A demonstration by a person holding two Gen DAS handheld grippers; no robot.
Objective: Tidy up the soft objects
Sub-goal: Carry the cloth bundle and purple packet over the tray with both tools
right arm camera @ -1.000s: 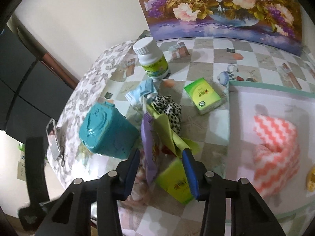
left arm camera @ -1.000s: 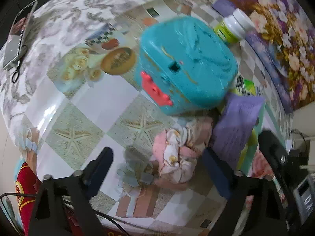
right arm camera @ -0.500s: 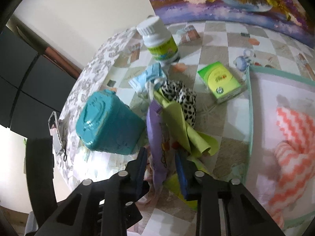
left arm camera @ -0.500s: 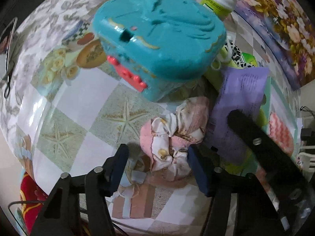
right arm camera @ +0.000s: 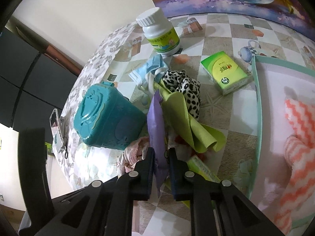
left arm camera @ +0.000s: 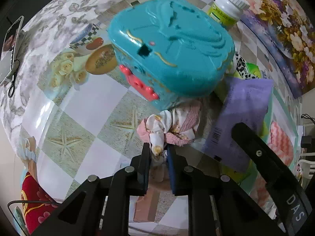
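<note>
A pink and white floral scrunchie (left arm camera: 171,129) lies on the table beside the teal box (left arm camera: 173,47). My left gripper (left arm camera: 158,157) is shut on its near end. My right gripper (right arm camera: 161,157) is shut on the lower edge of a purple packet (right arm camera: 156,123), which stands upright; the packet also shows in the left wrist view (left arm camera: 242,118). The scrunchie shows as a pink bundle (right arm camera: 132,153) left of the right gripper. A leopard-print scrunchie (right arm camera: 187,90), a yellow-green cloth (right arm camera: 189,125) and a light blue cloth (right arm camera: 151,66) lie behind. An orange and white zigzag cloth (right arm camera: 295,137) lies in the tray (right arm camera: 258,106).
A white bottle with a green label (right arm camera: 159,33) stands at the back. A green carton (right arm camera: 226,72) lies by the tray. A phone (left arm camera: 9,49) lies at the table's left edge. A flower painting (left arm camera: 285,19) leans at the back. The table edge is close below both grippers.
My left gripper moved in and closed on the floral scrunchie's near end. My right gripper closed from part open onto the purple packet. The right arm now crosses the left wrist view.
</note>
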